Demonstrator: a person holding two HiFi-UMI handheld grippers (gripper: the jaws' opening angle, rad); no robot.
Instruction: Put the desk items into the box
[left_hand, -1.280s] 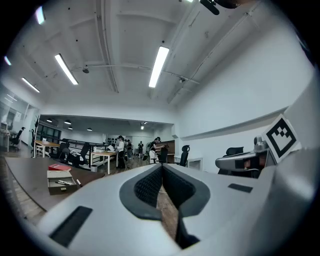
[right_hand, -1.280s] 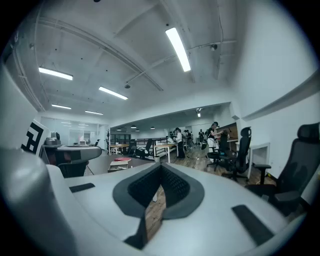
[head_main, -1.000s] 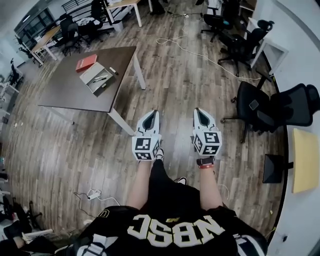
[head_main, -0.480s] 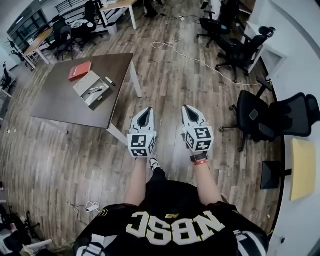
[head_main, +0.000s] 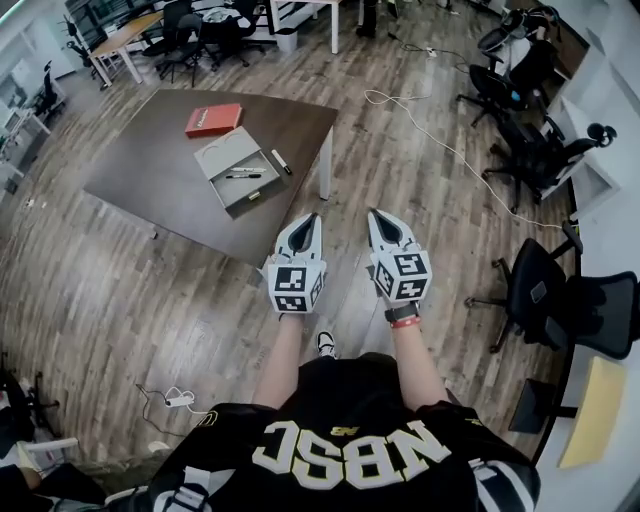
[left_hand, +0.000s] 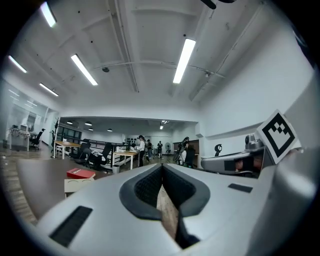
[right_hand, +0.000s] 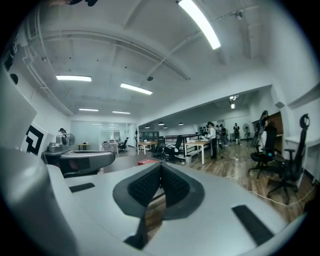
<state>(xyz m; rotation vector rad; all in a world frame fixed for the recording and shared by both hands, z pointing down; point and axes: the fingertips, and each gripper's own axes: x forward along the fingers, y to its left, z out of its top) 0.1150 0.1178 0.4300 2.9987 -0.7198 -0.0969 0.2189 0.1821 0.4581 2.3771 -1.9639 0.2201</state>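
Observation:
A brown desk (head_main: 150, 180) stands ahead and to the left. On it lie an open grey box (head_main: 237, 170) with pens inside, a red book (head_main: 213, 119) behind the box, and a black-and-white marker (head_main: 282, 161) to the box's right. My left gripper (head_main: 311, 219) and right gripper (head_main: 377, 214) are held side by side over the wooden floor, short of the desk's near corner. Both are shut and hold nothing. The red book (left_hand: 80, 173) and box (left_hand: 75, 185) show low on the left of the left gripper view. In the right gripper view the red book (right_hand: 148, 161) shows just above the shut jaws.
Black office chairs (head_main: 535, 290) stand on the right and a white cable (head_main: 440, 140) runs across the floor ahead. A power strip (head_main: 180, 398) lies on the floor at lower left. More desks, chairs and several people are far back in the room.
The desk has come nearer and moved toward the middle of the head view. Both grippers stay shut, side by side, now close to the desk's near corner.

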